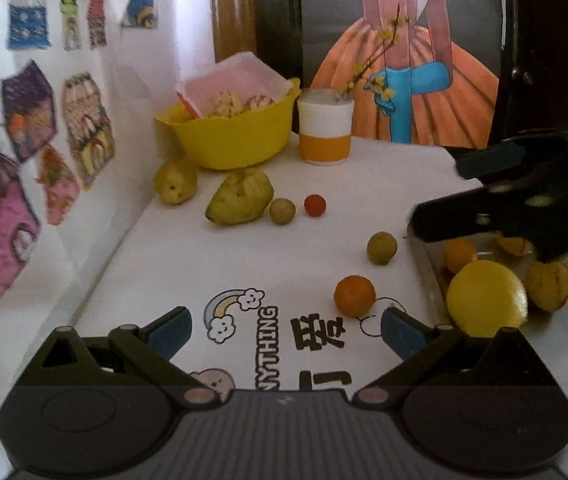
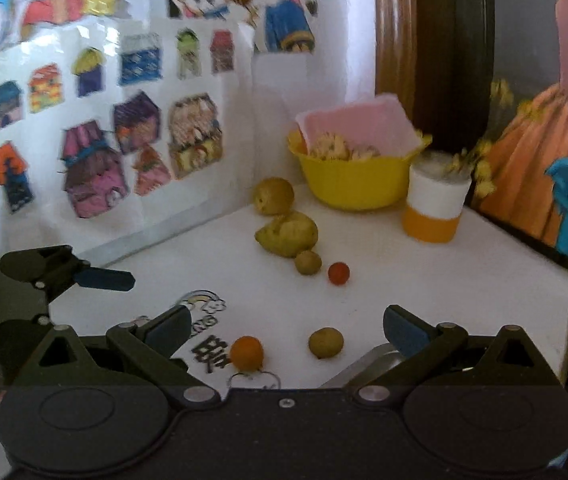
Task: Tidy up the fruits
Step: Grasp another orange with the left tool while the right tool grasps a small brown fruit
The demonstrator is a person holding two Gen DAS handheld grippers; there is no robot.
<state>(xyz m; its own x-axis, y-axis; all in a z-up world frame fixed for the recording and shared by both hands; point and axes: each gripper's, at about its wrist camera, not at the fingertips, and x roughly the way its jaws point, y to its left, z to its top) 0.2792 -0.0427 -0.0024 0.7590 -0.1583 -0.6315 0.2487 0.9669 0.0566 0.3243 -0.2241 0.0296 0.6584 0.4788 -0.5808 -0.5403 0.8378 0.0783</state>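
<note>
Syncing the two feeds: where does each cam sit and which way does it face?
Left wrist: on the left claw, low over the white table, facing the yellow plastic bowl; its own open fingers and the right claw over the metal tray show.
Right wrist: on the right claw, facing the same corner; its open fingers and the left claw at left show.
Shared: bowl, small orange fruit, red cherry tomato.

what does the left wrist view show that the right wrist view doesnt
Only the left wrist view shows the fruit already on the metal tray: a large yellow fruit and a small orange, with the right tongs above them.

Only the right wrist view shows the left tongs from outside, open.

Both show the yellow bowl, striped cup, two pears, red berry and loose orange on the white table.
</note>
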